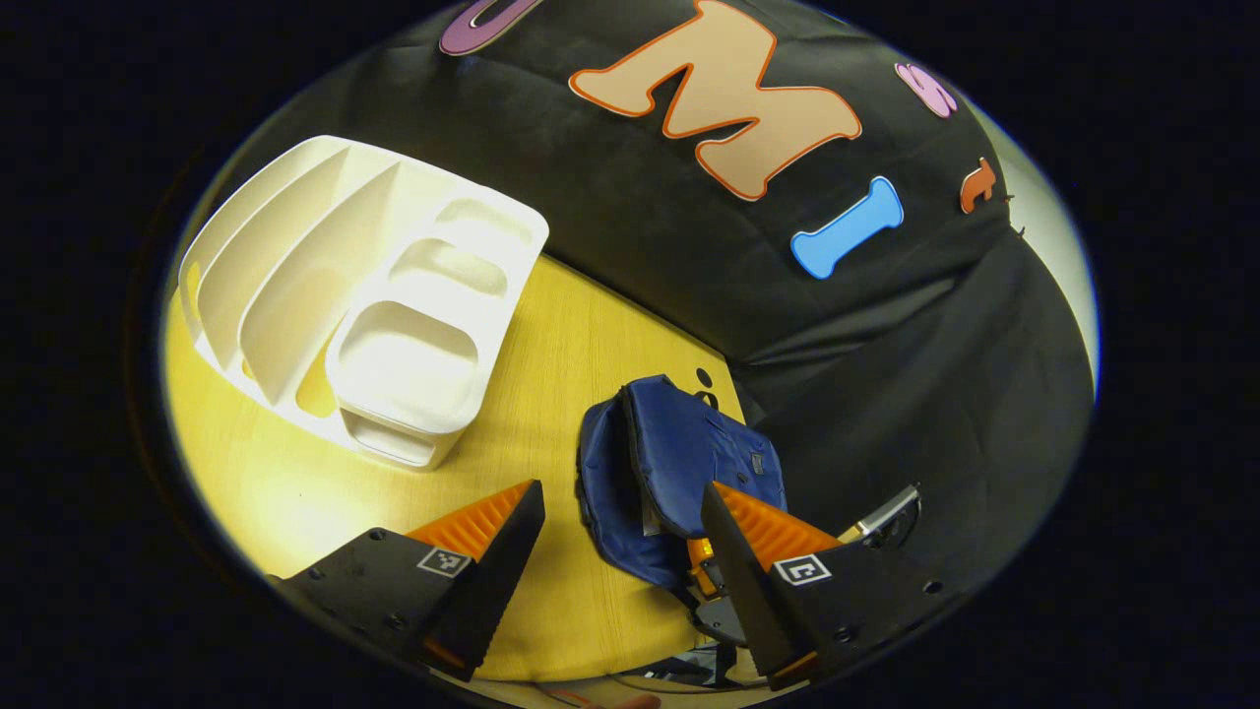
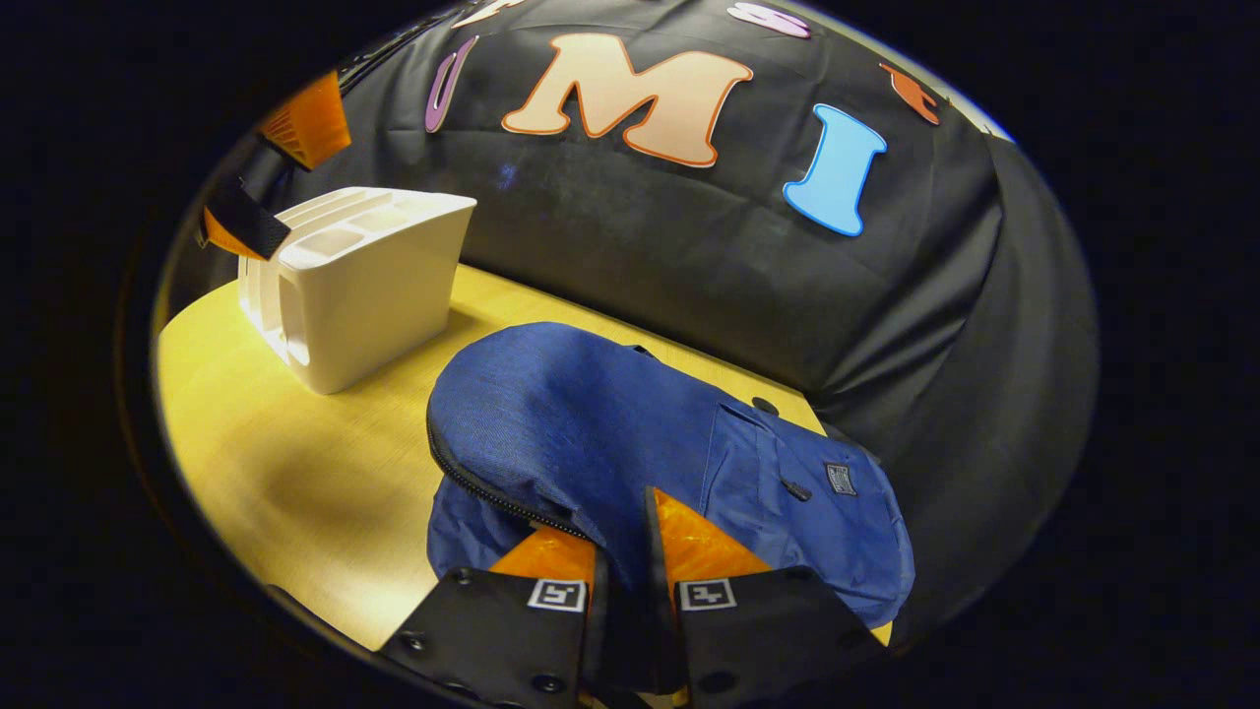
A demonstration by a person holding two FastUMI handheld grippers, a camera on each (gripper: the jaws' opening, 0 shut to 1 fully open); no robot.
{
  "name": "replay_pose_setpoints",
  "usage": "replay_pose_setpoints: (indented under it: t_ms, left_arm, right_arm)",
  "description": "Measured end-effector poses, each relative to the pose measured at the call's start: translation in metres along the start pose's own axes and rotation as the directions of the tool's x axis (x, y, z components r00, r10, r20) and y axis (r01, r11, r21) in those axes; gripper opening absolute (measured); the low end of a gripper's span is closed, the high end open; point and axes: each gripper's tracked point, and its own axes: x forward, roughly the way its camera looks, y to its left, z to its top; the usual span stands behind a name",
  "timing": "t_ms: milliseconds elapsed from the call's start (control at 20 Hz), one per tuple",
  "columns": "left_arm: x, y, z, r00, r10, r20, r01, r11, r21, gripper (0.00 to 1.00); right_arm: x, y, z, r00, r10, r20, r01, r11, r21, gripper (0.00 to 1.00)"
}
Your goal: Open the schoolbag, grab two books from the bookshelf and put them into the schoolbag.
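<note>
The blue schoolbag [image 2: 591, 423] lies on the yellow table [image 2: 295, 463] right in front of my right gripper [image 2: 620, 522], which is shut on the zippered flap; blue fabric fills the narrow gap between its fingers. In the left gripper view the schoolbag [image 1: 689, 443] is seen from above with its flap lifted, and a pale edge shows in the opening; I cannot tell what it is. My left gripper [image 1: 622, 486] hangs open high over the table, holding nothing. The white bookshelf [image 1: 364, 295] stands at the left, its slots looking bare.
In the right gripper view the white bookshelf [image 2: 364, 276] stands at the table's far left, with the left gripper [image 2: 276, 172] above it. The black cloth wall hangs close behind the table, and the schoolbag lies near the table's right edge.
</note>
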Motion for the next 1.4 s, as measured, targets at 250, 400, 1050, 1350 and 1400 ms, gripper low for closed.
replay_pose_setpoints:
  t_ms: [250, 400, 1050, 1350, 1400]
  left_arm:
    - [-0.023, 0.016, 0.010, 0.999, 0.016, 0.036, -0.015, 1.000, -0.003, 0.95]
    - [-0.036, 0.029, 0.017, 0.998, 0.043, 0.054, -0.043, 0.999, -0.008, 0.95]
    - [-0.114, 0.049, 0.097, 0.869, 0.273, 0.413, -0.410, 0.864, 0.291, 0.95]
    - [-0.151, 0.033, 0.135, 0.745, 0.274, 0.608, -0.541, 0.782, 0.311, 0.94]
    - [-0.154, 0.031, 0.136, 0.742, 0.270, 0.614, -0.544, 0.778, 0.315, 0.94]
  right_arm:
    - [-0.011, 0.006, -0.008, 0.997, 0.060, -0.054, -0.056, 0.996, 0.070, 0.64]
    - [-0.021, 0.017, -0.013, 0.995, 0.092, -0.047, -0.088, 0.993, 0.082, 0.80]
    - [-0.131, 0.001, 0.166, 0.950, 0.060, 0.307, -0.154, 0.945, 0.289, 1.00]
    - [-0.160, -0.016, 0.232, 0.886, -0.018, 0.463, -0.144, 0.939, 0.313, 0.97]
    - [-0.161, -0.016, 0.232, 0.885, -0.018, 0.465, -0.143, 0.940, 0.309, 0.97]
